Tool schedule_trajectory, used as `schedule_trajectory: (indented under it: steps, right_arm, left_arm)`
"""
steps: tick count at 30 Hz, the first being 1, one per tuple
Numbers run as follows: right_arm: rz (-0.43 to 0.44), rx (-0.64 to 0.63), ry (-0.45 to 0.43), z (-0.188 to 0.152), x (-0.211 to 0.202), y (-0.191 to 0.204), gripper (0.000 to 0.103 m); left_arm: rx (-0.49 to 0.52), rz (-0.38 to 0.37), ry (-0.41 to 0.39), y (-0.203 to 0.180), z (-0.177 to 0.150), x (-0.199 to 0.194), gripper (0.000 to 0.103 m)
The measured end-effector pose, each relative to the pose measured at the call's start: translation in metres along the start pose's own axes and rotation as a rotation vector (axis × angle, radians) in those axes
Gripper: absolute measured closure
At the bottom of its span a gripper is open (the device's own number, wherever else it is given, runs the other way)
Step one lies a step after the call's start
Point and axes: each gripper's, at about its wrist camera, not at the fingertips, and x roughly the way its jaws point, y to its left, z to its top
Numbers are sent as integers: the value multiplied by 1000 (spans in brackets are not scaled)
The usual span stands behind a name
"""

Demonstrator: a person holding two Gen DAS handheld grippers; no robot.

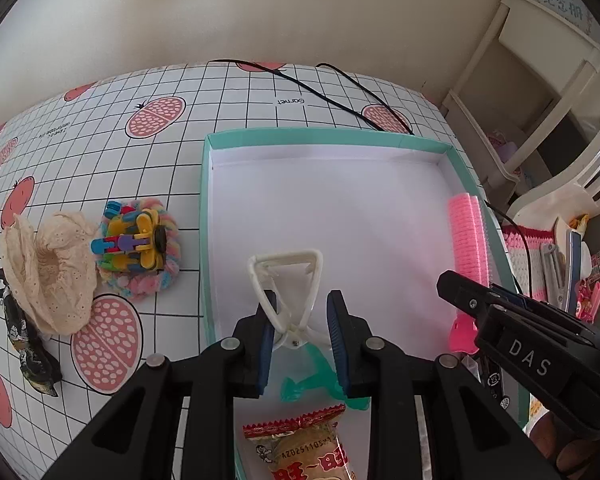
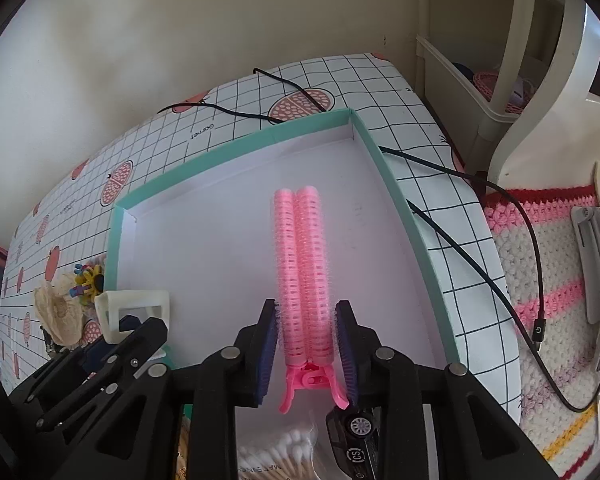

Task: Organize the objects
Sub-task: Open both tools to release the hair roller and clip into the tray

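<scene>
A teal-rimmed white box (image 1: 208, 240) lies on the grid-patterned table; it also shows in the right wrist view (image 2: 384, 160). My left gripper (image 1: 302, 336) is over its near part, fingers either side of a cream triangular hair clip (image 1: 288, 280), with a gap on the right side. My right gripper (image 2: 306, 354) straddles a pink roller hair clip (image 2: 302, 264) that lies in the box; the pads look slightly apart from it. The pink clip (image 1: 468, 236) lies along the box's right wall. The right gripper (image 1: 500, 312) shows in the left wrist view.
Left of the box lie a cream lace scrunchie (image 1: 48, 264), a colourful toy on a pastel scrunchie (image 1: 140, 248) and a dark packet (image 1: 28, 344). A snack packet (image 1: 304, 448), teal clip (image 1: 320, 384), cotton swabs (image 2: 276, 456) and toy car (image 2: 356, 436) sit near. Black cables (image 2: 480, 248) cross right.
</scene>
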Motion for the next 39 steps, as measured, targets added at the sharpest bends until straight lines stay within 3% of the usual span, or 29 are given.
schedule_trajectory:
  steps: [2, 18, 29, 31, 33, 37, 39]
  right_arm:
    - [1, 3, -1, 1, -1, 0, 63]
    - [11, -6, -85, 9, -40, 7, 63]
    - [10, -28, -74, 7, -36, 12, 63]
    - [5, -38, -75, 6, -35, 13, 63]
    - [0, -44, -73, 5, -33, 14, 57]
    - [2, -57, -81, 4, -33, 17, 43]
    - [-6, -67, -87, 4, -33, 18, 34]
  left_arm:
    - [-1, 2, 4, 1, 0, 0, 76]
    - [-4, -20, -63, 2, 14, -35, 75]
    - [-34, 16, -89, 16, 16, -43, 75]
    - [-45, 37, -93, 20, 16, -43, 66]
    - [-52, 68, -103, 23, 16, -43, 42]
    - [-75, 114, -112, 32, 16, -43, 34]
    - [-91, 134, -121, 37, 16, -44, 21]
